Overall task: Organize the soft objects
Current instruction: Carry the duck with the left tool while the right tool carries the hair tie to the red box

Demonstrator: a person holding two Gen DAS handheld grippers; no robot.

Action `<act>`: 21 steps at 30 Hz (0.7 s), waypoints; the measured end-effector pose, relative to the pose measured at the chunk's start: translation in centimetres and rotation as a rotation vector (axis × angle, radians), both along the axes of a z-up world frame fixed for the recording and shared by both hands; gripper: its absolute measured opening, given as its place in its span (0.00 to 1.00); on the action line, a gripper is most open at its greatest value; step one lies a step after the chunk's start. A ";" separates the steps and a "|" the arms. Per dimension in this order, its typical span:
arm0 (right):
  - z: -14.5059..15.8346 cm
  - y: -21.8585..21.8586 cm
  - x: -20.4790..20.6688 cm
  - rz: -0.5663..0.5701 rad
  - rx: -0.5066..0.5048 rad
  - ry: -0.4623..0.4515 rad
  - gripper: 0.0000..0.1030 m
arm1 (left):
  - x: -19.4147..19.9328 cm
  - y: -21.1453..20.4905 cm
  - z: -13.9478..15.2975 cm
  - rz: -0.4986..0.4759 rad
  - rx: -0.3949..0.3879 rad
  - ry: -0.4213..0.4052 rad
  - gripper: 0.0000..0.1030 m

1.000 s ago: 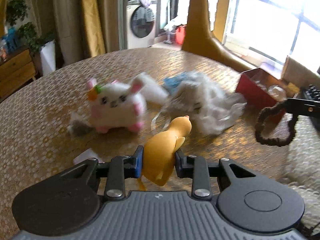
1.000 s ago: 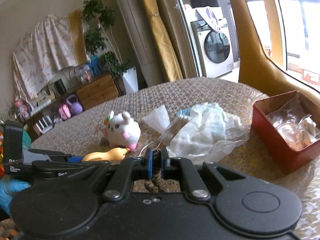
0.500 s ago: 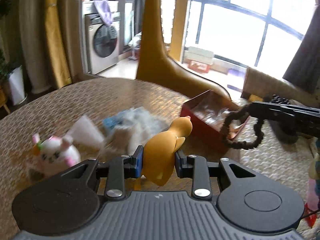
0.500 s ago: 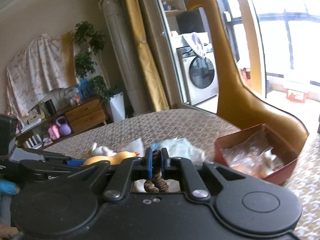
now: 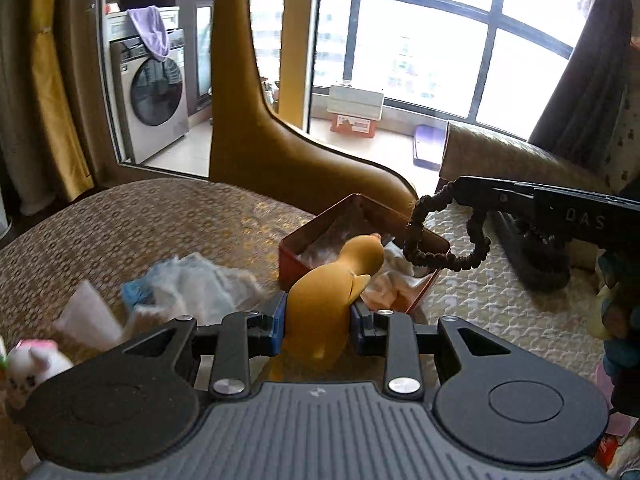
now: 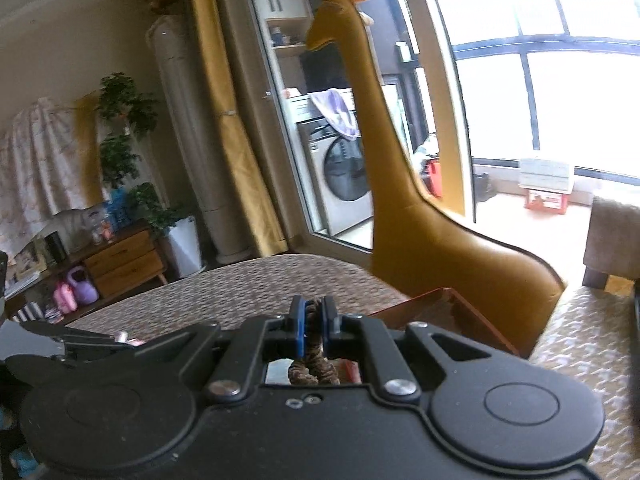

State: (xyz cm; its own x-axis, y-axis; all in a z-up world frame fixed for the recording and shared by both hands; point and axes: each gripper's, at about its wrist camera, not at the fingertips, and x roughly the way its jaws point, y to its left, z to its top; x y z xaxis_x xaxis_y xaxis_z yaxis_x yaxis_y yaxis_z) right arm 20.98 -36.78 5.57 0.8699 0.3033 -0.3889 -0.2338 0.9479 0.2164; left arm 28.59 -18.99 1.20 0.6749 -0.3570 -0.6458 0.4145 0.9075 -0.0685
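Ahead of the left jaws, the red box lies open-topped. The right gripper and its dangling scrunchie hang over its far corner.

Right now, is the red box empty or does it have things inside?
Not empty: the red box holds crumpled white and clear soft items.

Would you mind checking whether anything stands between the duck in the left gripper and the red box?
Nothing visible blocks it. The duck is clamped in the left gripper, with the red box just beyond it. The brown scrunchie, held by the right gripper, hangs over the box's far right corner, beside the path.
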 end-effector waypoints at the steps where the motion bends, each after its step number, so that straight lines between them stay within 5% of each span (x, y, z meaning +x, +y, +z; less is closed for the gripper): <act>1: -0.1 -0.5 0.3 -0.008 -0.003 0.001 0.07 | 0.4 -0.6 -0.1 -0.004 0.003 -0.001 0.30; 21: -5.1 -6.8 7.0 -0.149 -0.001 0.111 0.07 | 11.7 -9.9 -5.1 -0.021 0.033 0.075 0.30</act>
State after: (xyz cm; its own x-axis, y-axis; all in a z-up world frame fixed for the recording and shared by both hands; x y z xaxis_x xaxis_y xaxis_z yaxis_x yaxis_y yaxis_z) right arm 27.94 -43.60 0.43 0.8571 0.1739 -0.4850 -0.0657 0.9705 0.2318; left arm 40.28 -28.88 -3.94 0.6172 -0.3480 -0.7057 0.4282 0.9010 -0.0699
